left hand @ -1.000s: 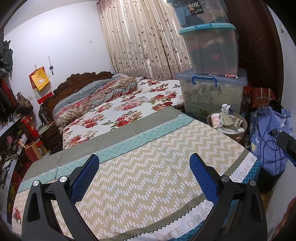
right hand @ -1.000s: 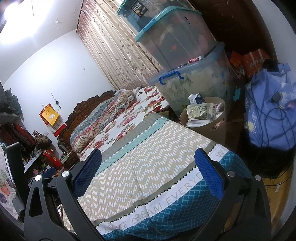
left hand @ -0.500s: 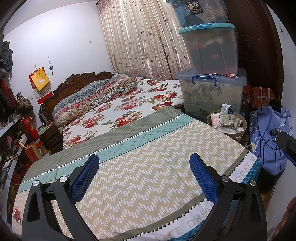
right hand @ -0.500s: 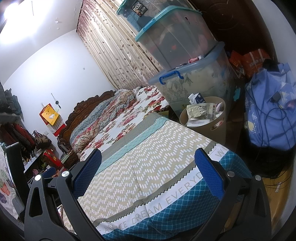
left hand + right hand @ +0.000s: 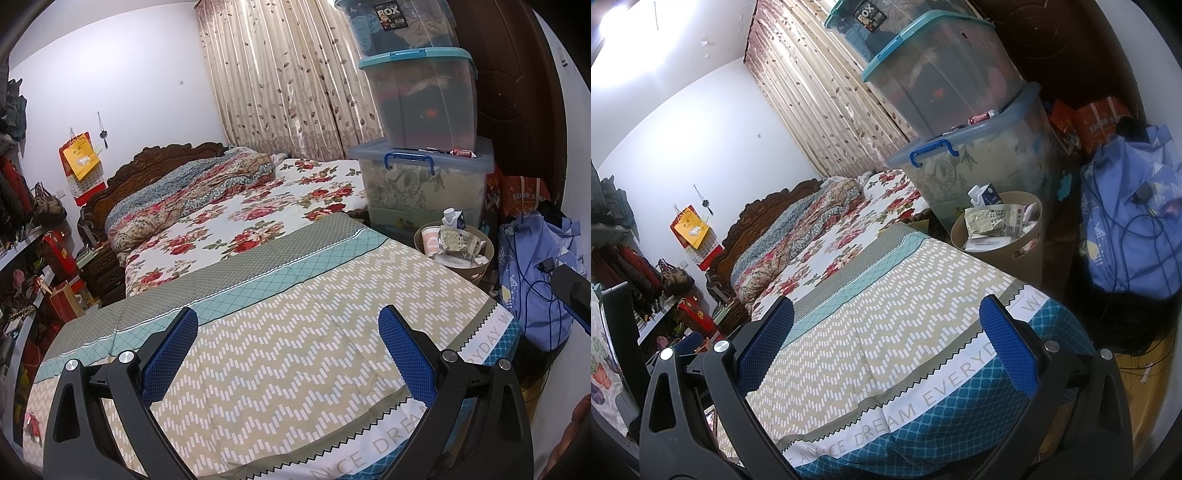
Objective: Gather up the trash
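Beige bin (image 5: 453, 251) (image 5: 1001, 236) stands on the floor off the far right corner of the bed (image 5: 258, 332) (image 5: 871, 325), heaped with trash: a crumpled wrapper (image 5: 460, 240) (image 5: 991, 219), a blue-and-white carton (image 5: 453, 218) (image 5: 984, 195) and a paper cup (image 5: 430, 238). It sits just beside the lowest of three stacked tubs (image 5: 421, 184) (image 5: 975, 162); the top tub carries a label (image 5: 391, 14) (image 5: 870, 14) reading "BOX". A blue bag (image 5: 532, 273) (image 5: 1134, 214) draped with cables lies to the bin's right, leaving only a narrow strip of floor between them.

Printed along the bed's near edge I can read "NICE DREAM" and "EVERYDAY" on the white band (image 5: 388, 450) (image 5: 923, 398). The cover's flat zigzag surface lies between me and the bin.

My left tool (image 5: 288, 354) is held over the near end of the bed with its blue pads spread wide and nothing between them; the bin is well ahead and to its right. My right tool (image 5: 886, 343) is likewise released and bare, near the bed's foot edge, with the bin ahead and slightly right of its right finger (image 5: 1008, 350). Curtains (image 5: 280, 77) (image 5: 820, 110) hang behind the bed's far side.
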`<control>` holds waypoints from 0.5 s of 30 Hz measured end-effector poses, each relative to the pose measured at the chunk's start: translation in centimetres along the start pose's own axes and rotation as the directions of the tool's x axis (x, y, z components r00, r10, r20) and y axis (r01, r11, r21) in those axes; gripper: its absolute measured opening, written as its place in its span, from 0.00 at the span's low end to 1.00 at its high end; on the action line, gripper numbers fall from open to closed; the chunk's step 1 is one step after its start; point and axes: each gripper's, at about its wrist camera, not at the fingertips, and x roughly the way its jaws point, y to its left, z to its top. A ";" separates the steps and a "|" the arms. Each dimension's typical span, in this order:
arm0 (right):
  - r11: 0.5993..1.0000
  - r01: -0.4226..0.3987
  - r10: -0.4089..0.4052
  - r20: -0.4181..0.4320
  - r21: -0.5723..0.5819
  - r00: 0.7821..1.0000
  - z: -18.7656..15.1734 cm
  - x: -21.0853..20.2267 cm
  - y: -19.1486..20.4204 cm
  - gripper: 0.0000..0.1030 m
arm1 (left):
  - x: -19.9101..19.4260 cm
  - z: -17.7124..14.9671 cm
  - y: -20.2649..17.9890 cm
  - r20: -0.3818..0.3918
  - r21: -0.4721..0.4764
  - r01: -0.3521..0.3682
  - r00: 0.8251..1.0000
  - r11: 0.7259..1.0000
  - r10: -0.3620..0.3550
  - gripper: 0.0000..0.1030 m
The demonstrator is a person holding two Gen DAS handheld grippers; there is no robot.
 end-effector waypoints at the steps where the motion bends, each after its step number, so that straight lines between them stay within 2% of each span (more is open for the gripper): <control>1: 1.000 0.000 0.000 0.000 0.000 1.000 0.0 0.0 0.0 0.96 | 0.0 0.0 0.0 -0.001 0.000 0.001 1.000 1.000 -0.001 0.92; 15: 1.000 0.000 0.000 -0.001 -0.002 1.000 -0.2 0.0 0.3 0.96 | 0.0 0.0 -0.1 0.001 0.002 0.001 1.000 1.000 -0.001 0.92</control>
